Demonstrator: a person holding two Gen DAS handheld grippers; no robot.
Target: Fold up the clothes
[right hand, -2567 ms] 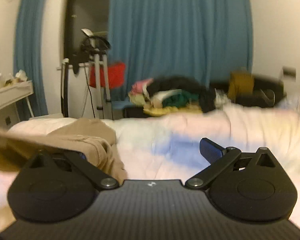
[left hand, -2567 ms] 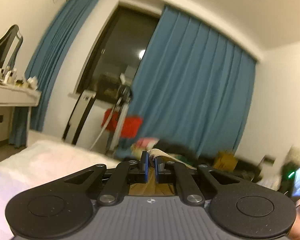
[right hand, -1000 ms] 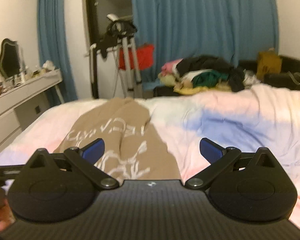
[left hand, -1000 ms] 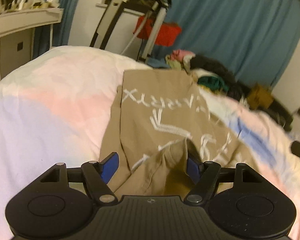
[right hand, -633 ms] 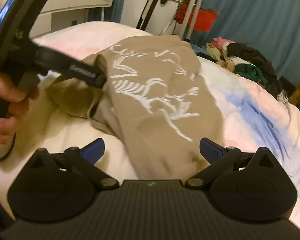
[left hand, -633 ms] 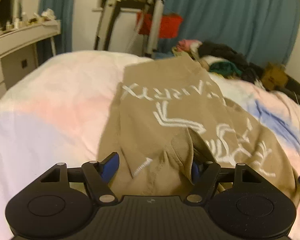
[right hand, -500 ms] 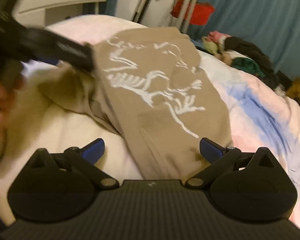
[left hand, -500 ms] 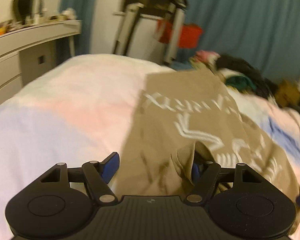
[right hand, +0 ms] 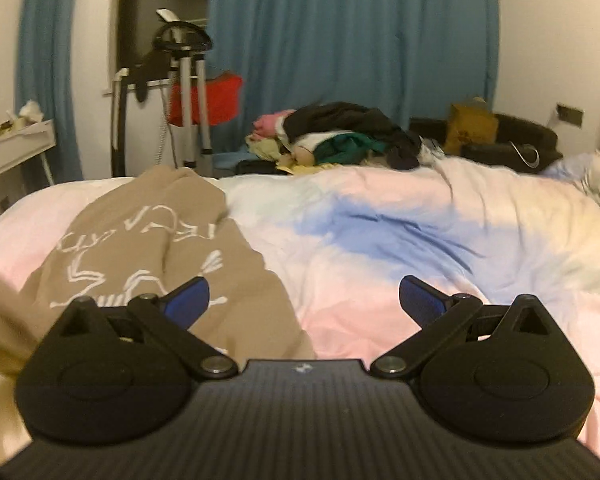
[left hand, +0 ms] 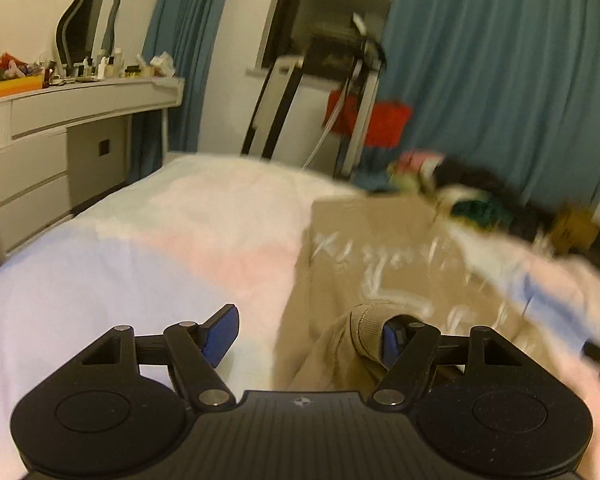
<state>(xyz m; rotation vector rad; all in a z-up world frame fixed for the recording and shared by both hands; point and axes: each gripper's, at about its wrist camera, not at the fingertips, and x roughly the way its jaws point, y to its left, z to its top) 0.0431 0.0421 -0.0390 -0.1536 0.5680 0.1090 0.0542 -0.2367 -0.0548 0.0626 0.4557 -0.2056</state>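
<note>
Since a second ago both cameras have swung and the tan shirt (right hand: pixel 156 248) sits further toward 3 o'clock in the left wrist view, blurred. It lies spread on the pastel bed (right hand: pixel 400 240), its long axis running from 6 o'clock up to 12 o'clock toward the blue curtain (right hand: pixel 352 40). White lettering reads upside down near its far end, with a white skeleton-like drawing below. A ribbed cuff or hem (left hand: pixel 370 330) bunches against the 3 o'clock finger of the left gripper (left hand: pixel 308 334), whose jaws stand spread without pinching it. The right gripper (right hand: pixel 304 296) is spread wide, nothing between its jaws.
</note>
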